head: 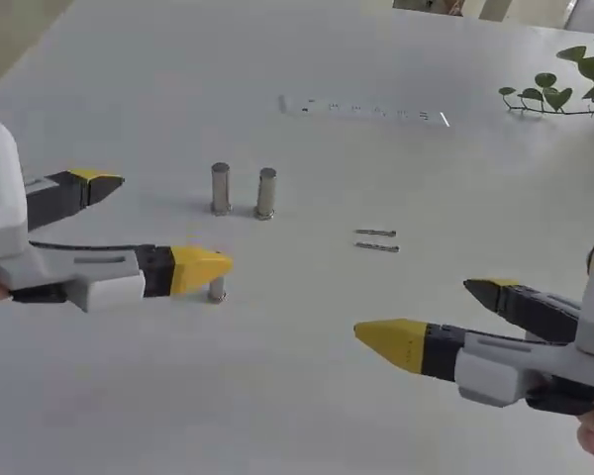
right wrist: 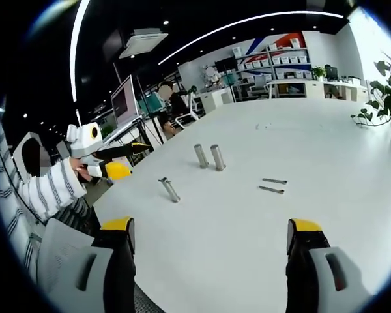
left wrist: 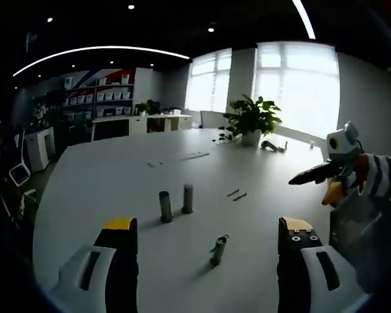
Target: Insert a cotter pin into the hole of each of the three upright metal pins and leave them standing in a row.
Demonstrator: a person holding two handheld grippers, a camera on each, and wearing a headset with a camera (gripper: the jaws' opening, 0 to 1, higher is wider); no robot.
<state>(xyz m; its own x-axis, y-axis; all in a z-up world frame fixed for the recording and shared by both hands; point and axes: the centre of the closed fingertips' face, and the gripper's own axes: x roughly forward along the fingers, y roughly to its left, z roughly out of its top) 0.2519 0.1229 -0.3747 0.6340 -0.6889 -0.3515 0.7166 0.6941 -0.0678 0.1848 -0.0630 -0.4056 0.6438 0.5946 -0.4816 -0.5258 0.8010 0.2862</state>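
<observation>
The nearest metal pin (left wrist: 217,251) seemingly holds a cotter pin (left wrist: 223,239).

**Satin metal, matt plastic, smooth white top**

The left upright pin (head: 221,188) and the right upright pin (head: 266,193) look like bare grey metal with a soft satin sheen. So do the thin cotter pins (head: 376,234). The table (head: 307,396) is smooth, matt white. The left gripper (head: 173,223) and right gripper (head: 412,309) have matt plastic shells, light grey with black and yellow jaw ends. A sleeve (left wrist: 384,175) is striped cloth.
</observation>
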